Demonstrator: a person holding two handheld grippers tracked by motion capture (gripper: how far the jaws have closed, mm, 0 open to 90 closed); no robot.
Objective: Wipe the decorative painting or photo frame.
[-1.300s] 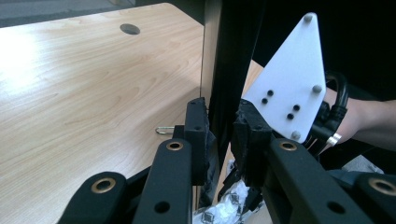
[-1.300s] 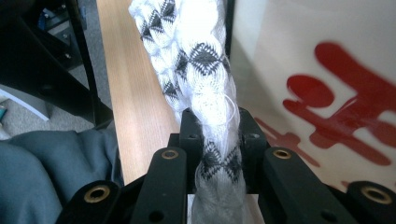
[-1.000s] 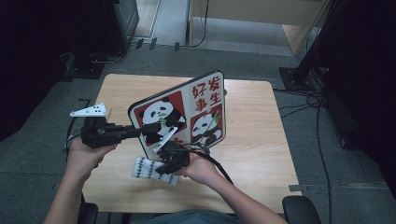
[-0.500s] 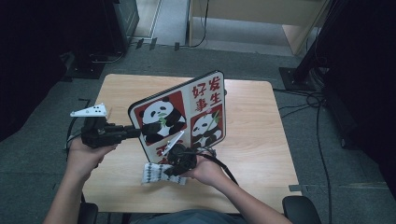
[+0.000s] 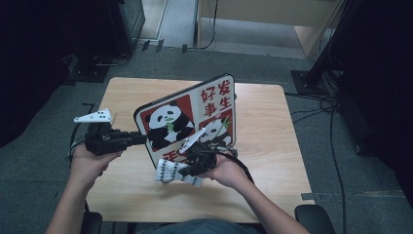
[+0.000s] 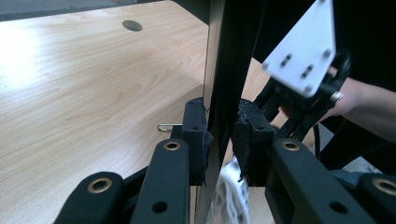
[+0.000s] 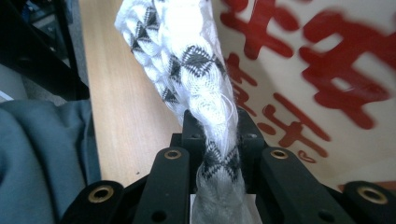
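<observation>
Board [image 5: 187,119] with pandas stood tilted on the counter [image 5: 263,146], left claw [image 6: 219,135] clamping its edge, right claw [image 7: 212,135] pinching a patterned cloth [image 7: 187,60] against its near face, wiping seemingly mid-way.

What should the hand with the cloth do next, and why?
Probably press the cloth against the panda board and wipe. The right gripper is shut on the cloth beside the board's lower edge, and the left gripper clamps the board tilted up.
</observation>
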